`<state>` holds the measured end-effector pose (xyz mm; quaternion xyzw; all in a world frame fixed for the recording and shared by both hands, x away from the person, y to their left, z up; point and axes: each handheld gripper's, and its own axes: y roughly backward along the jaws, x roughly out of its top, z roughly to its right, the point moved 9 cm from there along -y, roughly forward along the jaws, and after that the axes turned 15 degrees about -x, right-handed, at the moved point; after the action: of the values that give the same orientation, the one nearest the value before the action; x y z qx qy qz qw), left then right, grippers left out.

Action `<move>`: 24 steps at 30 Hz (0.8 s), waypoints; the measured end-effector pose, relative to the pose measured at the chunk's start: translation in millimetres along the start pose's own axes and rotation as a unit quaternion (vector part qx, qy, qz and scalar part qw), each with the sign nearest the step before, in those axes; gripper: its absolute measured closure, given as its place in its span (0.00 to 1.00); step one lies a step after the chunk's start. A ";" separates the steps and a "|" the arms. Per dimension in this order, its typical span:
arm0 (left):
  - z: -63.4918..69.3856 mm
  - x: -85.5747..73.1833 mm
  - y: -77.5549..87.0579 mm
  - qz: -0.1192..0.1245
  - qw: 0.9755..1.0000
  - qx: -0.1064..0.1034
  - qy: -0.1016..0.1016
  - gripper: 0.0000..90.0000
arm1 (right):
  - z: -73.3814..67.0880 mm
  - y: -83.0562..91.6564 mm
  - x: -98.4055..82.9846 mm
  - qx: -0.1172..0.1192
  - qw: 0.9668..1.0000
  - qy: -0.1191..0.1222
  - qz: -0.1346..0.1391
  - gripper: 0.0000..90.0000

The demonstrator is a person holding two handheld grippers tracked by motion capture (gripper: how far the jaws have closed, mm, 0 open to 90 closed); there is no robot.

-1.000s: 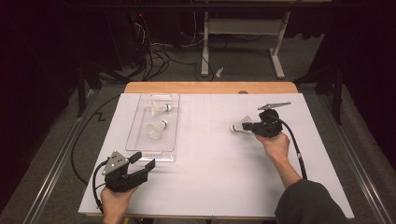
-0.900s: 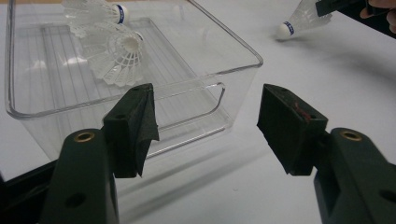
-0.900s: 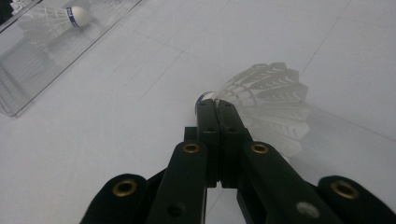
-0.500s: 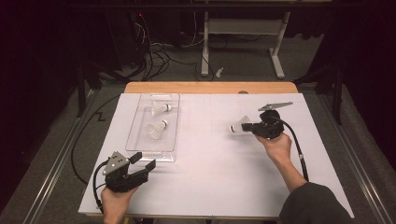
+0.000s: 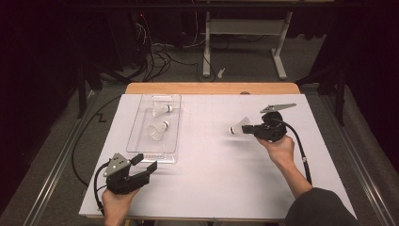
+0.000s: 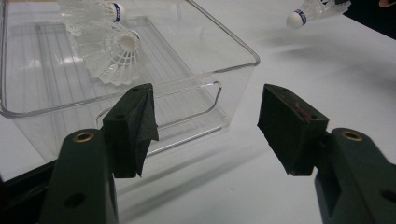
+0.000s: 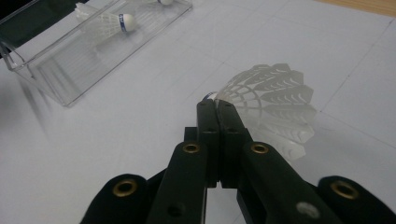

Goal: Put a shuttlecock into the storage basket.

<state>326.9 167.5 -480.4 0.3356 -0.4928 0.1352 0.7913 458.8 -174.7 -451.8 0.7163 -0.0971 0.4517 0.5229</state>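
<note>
1. Clamping a white shuttlecock by the edge of its feather skirt in the right gripper, jaws pressed together on the thin skirt (no gap showing between them in the right gripper view).
2. Holding that shuttlecock above the white table, right of the middle, cork end pointing toward the clear tray and well apart from it.
3. Showing again in the right gripper view as a fanned skirt just beyond the closed jaw tips, cork mostly hidden behind them.
4. Resting low at the near left corner of the table, the left gripper, jaws standing wide apart with nothing between them.
5. Pointing toward the near end of the tray, just short of its wall (not touching, as far as the left gripper view tells).
6. Lying inside the tray, two more shuttlecocks: one near the middle, another toward the far end, each on its side.
7. Trailing from each gripper toward the table's near edge, a black cable.
</note>
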 end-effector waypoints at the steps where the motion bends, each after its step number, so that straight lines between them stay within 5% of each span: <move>1: 0.1 -0.1 -0.1 0.000 1.000 0.000 0.000 0.41 | -1.1 1.0 0.2 0.002 1.000 0.001 0.001 1.00; 24: 1.9 8.8 0.4 0.012 1.000 -0.004 0.011 0.41 | -32.3 33.3 2.4 0.056 0.997 0.016 0.041 1.00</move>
<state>329.6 165.5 -472.1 0.3251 -0.4884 0.1470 0.7964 422.2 -161.3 -426.5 0.7327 -0.0929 0.4888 0.4642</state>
